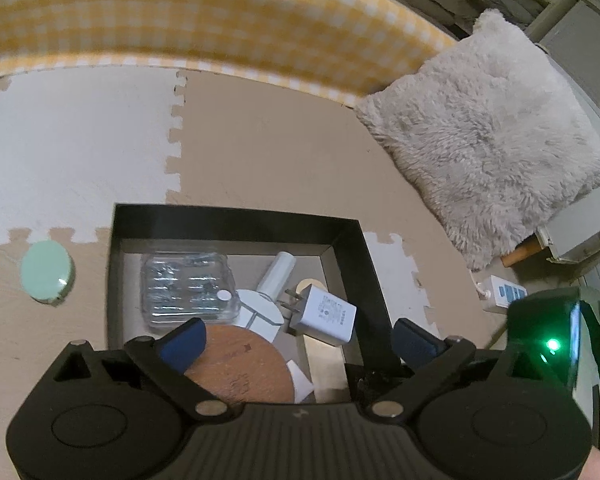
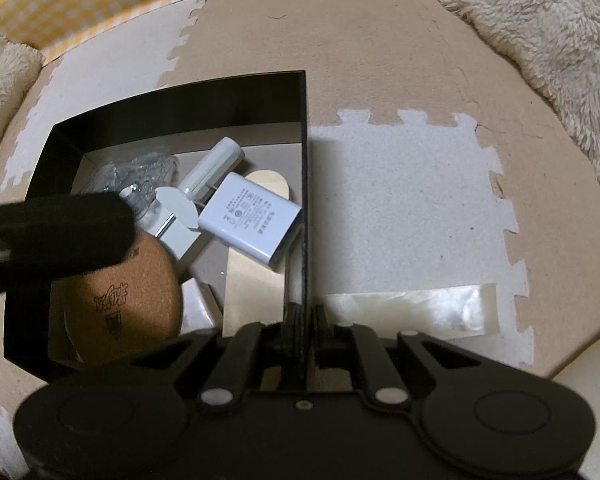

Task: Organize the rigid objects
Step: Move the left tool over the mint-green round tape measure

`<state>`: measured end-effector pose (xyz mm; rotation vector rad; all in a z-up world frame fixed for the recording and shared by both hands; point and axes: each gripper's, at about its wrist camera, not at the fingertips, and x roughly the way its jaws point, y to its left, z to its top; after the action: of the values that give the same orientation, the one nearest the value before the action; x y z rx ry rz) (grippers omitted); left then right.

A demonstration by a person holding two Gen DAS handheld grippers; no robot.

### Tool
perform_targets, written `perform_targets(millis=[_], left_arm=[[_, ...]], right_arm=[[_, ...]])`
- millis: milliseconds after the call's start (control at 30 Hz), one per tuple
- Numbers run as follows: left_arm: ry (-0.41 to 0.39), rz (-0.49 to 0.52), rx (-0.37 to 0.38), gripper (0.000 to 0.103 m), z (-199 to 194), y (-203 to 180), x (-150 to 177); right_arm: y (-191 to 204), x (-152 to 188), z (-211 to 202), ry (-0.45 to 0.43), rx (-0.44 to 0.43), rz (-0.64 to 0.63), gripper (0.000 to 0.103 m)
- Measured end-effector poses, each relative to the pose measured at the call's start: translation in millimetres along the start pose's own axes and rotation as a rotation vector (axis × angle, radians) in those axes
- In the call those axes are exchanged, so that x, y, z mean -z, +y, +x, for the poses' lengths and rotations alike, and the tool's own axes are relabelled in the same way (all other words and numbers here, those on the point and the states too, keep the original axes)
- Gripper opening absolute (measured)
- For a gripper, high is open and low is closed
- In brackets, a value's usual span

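my left gripper (image 1: 300,344) hovers over the black box (image 1: 352,240), jaws spread wide with nothing between them. my right gripper (image 2: 304,320) is pinched shut on the box's right wall (image 2: 305,160). inside the box: a round cork coaster (image 1: 240,364) nearest the camera, a white charger (image 1: 324,314) with its prongs pointing left, a white cylinder (image 1: 278,274), a clear plastic case (image 1: 186,292), and a white flat piece (image 1: 258,314), possibly a folded stand. a mint green disc (image 1: 46,276) lies outside on the foam mat (image 1: 260,140), left of the box. a furry cushion (image 1: 488,140) sits at the far right.
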<state>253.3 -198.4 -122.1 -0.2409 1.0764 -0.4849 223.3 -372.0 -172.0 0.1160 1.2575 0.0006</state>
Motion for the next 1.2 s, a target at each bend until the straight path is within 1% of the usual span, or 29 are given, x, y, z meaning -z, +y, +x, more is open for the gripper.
perform_targets(millis=[133,367,667,800,900,1033,1200], left_arm=[[-0.022,0.048,-0.027,0.102,-16,5,0],[-0.066,0.109,-0.099,0.103,-35,23,-4],[-0.127,0.104,-0.232,0.103,-47,69,-21],[-0.129,0.068,-0.274,0.103,-48,96,-26],[-0.123,0.066,-0.307,0.103,-44,112,-26],[-0.108,0.102,-0.342,0.103,-32,128,-18],[-0.074,0.169,-0.352,0.103,-16,136,-1]], right_arm=[[0,0,0,0.001,0.0,0.0,0.008],[1,-1,-1,0.001,0.004,-0.006,0.008],[1,0,-2,0.001,0.004,-0.007,0.008],[0,0,-2,0.001,0.005,-0.009,0.008],[0,0,-2,0.001,0.004,-0.008,0.008],[1,0,-2,0.001,0.007,-0.012,0.008],[1,0,-2,0.002,0.007,-0.011,0.008]])
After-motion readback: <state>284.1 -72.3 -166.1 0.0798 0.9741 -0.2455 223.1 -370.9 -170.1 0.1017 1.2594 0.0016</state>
